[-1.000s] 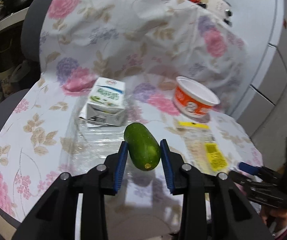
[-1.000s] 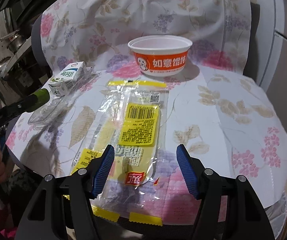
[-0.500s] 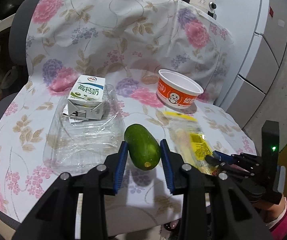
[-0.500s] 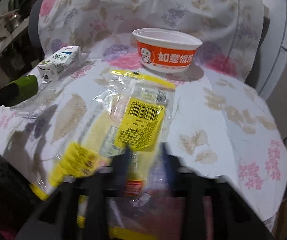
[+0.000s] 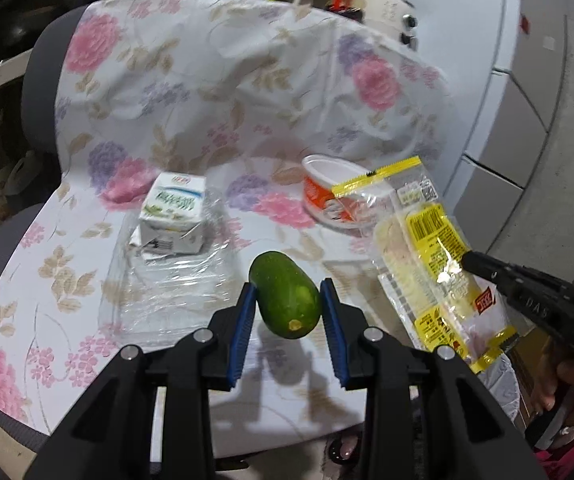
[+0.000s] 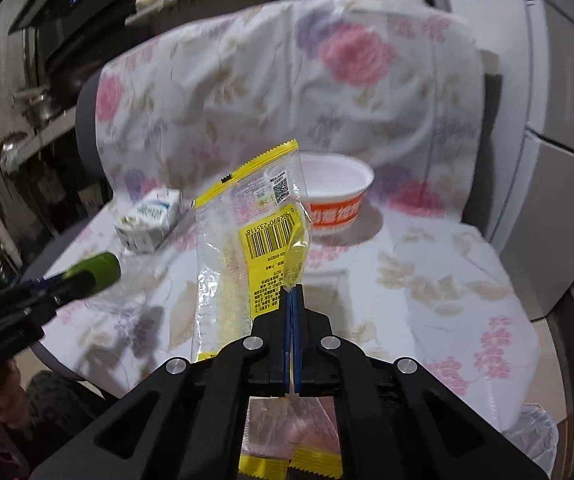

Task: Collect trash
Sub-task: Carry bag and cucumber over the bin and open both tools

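Both hands are loaded now. The right gripper (image 6: 291,292) has just snapped its jaws together, and they are pinching the wrapper (image 6: 265,236) near its middle, so the film lifts off the seat (image 6: 439,280) and hangs free. That grip point makes sense: thin crinkly plastic folds over the pads, top flopping upright, tail dangling below the jaws.

The left gripper (image 5: 287,300) keeps its jaws partly spread, blue ribbed pads pressed on either side of the cucumber (image 5: 285,300), a smooth, stubby green piece with a pale cut end facing the camera. It is held clear above the seat's front edge, ready, I'd say, to go off with the wrapper.

On the seat, under a soft floral cloth, more trash waits: a squashed milk carton (image 5: 173,220) sits on a clear tray (image 5: 163,284) toward the left edge, glossy and creased. The bowl (image 6: 337,200), orange outside and white inside, stands upright at the back, near the backrest. The bin is not in view.
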A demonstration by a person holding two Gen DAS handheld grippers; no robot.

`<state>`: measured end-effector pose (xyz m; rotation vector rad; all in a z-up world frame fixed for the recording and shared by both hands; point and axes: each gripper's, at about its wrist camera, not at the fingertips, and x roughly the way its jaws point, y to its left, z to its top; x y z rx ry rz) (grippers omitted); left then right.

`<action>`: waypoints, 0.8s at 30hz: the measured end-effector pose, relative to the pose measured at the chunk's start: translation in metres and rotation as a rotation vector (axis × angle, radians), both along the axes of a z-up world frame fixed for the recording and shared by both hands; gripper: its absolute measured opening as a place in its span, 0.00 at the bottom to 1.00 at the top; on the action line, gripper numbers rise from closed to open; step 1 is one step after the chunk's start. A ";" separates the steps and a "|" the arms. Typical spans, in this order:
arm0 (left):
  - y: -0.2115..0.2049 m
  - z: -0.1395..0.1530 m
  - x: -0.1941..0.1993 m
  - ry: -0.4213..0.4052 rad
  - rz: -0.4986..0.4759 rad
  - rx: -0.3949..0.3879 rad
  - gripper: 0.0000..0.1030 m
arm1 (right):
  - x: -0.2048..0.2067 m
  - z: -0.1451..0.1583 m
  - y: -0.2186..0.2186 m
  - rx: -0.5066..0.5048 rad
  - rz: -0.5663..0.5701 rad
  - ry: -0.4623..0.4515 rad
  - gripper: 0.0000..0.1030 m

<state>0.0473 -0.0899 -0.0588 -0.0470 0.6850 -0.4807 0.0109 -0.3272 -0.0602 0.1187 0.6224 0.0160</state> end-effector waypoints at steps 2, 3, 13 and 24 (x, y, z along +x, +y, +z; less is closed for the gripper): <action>-0.009 0.006 -0.008 -0.017 -0.029 -0.008 0.31 | -0.014 0.009 -0.009 0.009 -0.026 -0.019 0.01; -0.015 0.009 -0.013 -0.029 -0.048 -0.013 0.31 | -0.022 0.012 -0.014 0.012 -0.044 -0.030 0.01; -0.107 0.021 -0.071 -0.109 -0.326 -0.035 0.31 | -0.125 0.025 -0.084 -0.030 -0.304 -0.088 0.01; -0.248 -0.001 -0.143 -0.094 -0.716 -0.020 0.31 | -0.244 -0.011 -0.176 -0.019 -0.666 0.000 0.01</action>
